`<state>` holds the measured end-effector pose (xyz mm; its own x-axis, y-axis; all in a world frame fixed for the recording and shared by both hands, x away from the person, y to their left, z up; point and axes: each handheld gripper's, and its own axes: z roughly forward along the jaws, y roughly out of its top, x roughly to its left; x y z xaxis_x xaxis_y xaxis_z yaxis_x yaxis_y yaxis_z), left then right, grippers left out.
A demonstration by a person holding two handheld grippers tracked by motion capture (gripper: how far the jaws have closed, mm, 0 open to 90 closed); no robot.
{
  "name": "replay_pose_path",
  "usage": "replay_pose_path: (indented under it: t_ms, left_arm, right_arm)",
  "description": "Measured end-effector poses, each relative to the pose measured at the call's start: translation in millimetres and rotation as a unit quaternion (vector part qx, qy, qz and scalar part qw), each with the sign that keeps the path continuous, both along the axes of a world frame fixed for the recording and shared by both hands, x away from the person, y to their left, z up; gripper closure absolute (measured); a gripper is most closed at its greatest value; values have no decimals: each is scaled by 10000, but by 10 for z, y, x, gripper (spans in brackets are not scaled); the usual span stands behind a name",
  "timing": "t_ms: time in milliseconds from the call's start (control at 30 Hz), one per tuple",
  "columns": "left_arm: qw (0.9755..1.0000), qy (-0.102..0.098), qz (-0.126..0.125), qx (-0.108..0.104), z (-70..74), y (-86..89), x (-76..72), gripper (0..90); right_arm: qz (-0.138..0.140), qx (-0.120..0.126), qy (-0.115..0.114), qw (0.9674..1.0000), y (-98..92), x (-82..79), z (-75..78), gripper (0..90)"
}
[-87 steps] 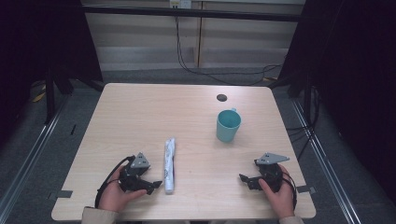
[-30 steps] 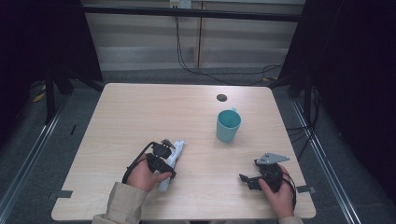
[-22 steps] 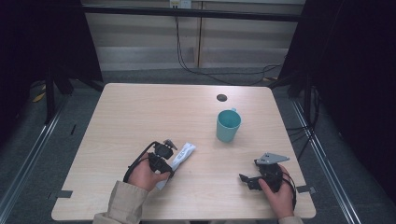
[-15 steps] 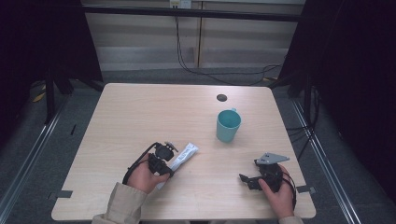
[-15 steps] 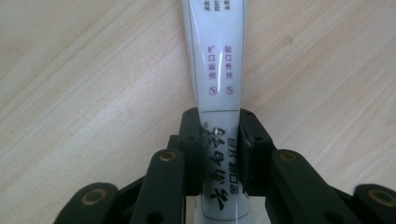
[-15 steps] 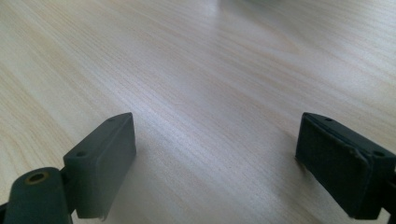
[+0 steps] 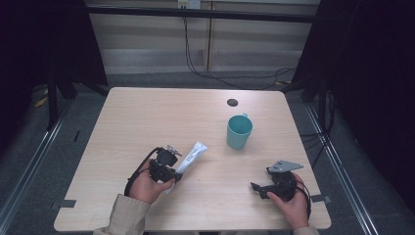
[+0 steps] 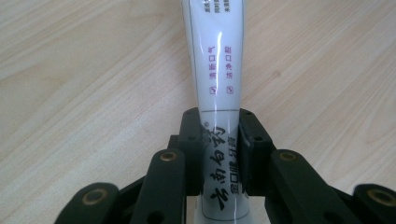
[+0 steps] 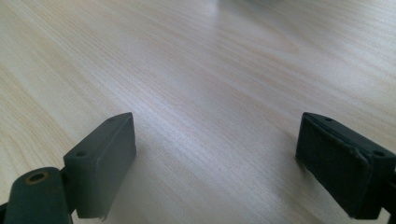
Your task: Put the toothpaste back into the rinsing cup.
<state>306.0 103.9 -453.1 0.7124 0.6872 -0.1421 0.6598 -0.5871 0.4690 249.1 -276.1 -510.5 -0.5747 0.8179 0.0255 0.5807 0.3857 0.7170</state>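
While our left hand-held gripper (image 8: 219,154) clamps the toothpaste tube (image 8: 215,60), our right hand-held gripper (image 9: 215,163) waits open, the teal cup (image 7: 239,131) unreached.

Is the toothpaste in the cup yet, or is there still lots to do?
Not yet. Done: the left gripper has clamped the white tube near its bottom end. In hand: the tube points up toward the teal cup but is well apart from it. Left, probably: carrying it over and dropping it in. The right gripper rests open on the table.
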Motion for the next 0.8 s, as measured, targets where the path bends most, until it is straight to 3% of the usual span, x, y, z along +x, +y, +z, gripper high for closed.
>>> replay_pose_path:
  t_ms: [300,400,800]
  left_arm:
    - [9993,-311,-9,-195,49,23,-24,748]
    - [9989,-385,-34,-246,44,19,-41,748]
    - [9977,-534,11,-406,17,-5,-66,750]
  right_arm:
    - [-54,28,40,10000,23,11,14,137]
    - [-73,247,211,9994,39,32,40,143]
    - [54,812,270,9963,250,108,238,189]
